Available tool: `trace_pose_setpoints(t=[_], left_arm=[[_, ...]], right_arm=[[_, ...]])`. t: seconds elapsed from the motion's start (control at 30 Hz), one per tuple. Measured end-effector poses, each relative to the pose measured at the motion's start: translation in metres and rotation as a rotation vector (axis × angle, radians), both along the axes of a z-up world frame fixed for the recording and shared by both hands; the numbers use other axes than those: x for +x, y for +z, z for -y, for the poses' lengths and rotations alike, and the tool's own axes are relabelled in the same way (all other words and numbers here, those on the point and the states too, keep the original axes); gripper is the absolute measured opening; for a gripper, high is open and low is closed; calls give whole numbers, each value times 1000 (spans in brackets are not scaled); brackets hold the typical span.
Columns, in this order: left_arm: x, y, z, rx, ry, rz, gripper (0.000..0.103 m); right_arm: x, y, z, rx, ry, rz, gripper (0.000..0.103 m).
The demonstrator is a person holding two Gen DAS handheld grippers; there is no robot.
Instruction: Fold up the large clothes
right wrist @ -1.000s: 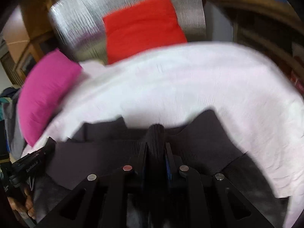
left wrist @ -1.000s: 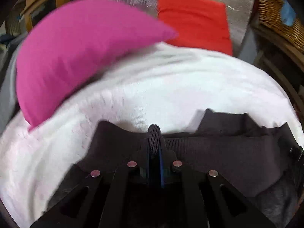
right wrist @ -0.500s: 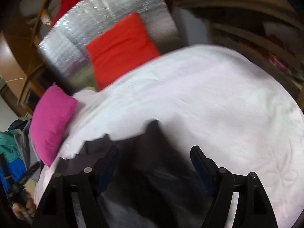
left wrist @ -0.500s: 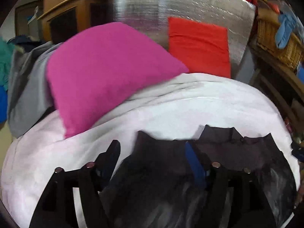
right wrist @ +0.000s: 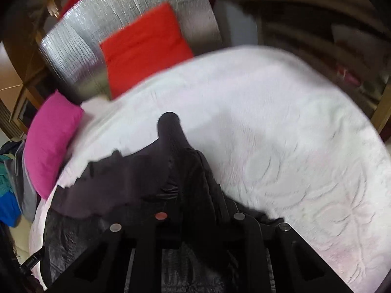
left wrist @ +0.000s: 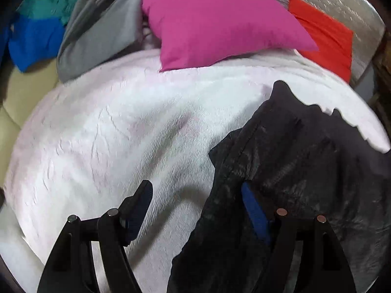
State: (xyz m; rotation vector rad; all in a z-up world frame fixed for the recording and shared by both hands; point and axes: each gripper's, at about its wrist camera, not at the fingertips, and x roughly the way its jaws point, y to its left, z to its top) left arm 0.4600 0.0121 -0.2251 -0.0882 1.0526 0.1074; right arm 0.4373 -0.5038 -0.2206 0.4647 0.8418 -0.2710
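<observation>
Nearest, in the left wrist view, left gripper [left wrist: 196, 201] with jaws spread wide and pressing on nothing: left finger over the bare white blanket [left wrist: 117, 131], right, blue-padded finger against the left edge of the dark garment [left wrist: 300, 171], whose edge lies partly in the gap between the fingers. In the right wrist view, right gripper [right wrist: 177, 168] with jaws closing, nearly together, on a bunched fold of that same dark garment [right wrist: 136, 178], a narrow ridge of cloth standing up between the fingers and poking out past the tips. Garment spread on the near part of the blanket, crumpled, with a jagged far edge; shiny lining visible low in both views. Farther out, wide stretch of white blanket with a raised pattern, bare to the right. Beyond, at the far left of the blanket, a pink pillow [left wrist: 215, 19]; just right of it and farther back, a red pillow [right wrist: 144, 46] leaning against a silver quilted panel [right wrist: 83, 48]. Far left, a heap of grey, teal and blue clothes [left wrist: 73, 19] beside the pink pillow.
</observation>
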Motion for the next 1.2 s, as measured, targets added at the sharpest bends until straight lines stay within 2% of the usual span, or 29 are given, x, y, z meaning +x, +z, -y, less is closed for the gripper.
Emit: trace_pose_setpoints(t=[0.03,0.07,0.13,0.2,0.23,0.27,0.3,0.4,0.47,0.5,0.53,0.57,0.6,0.7,0.87,0.97,1.03,1.13,1.2], left_arm=[[0,-2,0,12,-4,-4,76],[0,-5,1,20,-6,-7,77],[-2,-6,-2,25,-10,3,77],[-6,-1,-2,28,-21,16,77],[-11,5,-3,32,-27,34,77],[-16,9,-4,36,-28,51,77],[-20,15,-7,42,-26,76,77],[-41,32,-16,47,-15,162,77],[-60,40,-24,13,-18,210,77],[-70,42,-26,-12,-25,224,78],[-77,43,-27,-29,-30,226,78],[-84,43,-28,-42,-34,223,79],[-89,42,-27,-48,-35,218,79],[-101,31,-29,-42,-37,174,79],[-95,-2,-27,17,-44,33,82],[-96,3,-26,26,-52,55,82],[-100,13,-25,32,-59,102,82],[-106,31,-21,-30,-86,196,82],[-108,38,-12,-47,-115,237,82]], right_arm=[[2,-2,-3,-16,1,-11,21],[8,-16,-4,-27,5,-68,21],[14,-40,-3,15,2,-156,30],[2,-32,3,76,-36,-117,39],[-6,-23,6,108,-45,-99,47],[-16,-14,9,132,-53,-70,68],[-32,-1,11,142,-73,-11,79],[-78,27,7,114,-88,95,79],[-111,36,4,121,-80,157,79],[-128,40,2,133,-68,187,76],[-142,43,2,138,-53,201,70],[-147,44,-5,126,-37,199,53],[-148,43,-10,110,-27,185,42],[-158,33,-35,39,14,99,42],[-143,-28,-34,80,11,-145,40],[-149,-12,-32,81,3,-107,42],[-157,7,-33,112,-9,-15,42],[-154,32,-50,99,42,100,42],[-145,39,-67,111,98,136,43]])
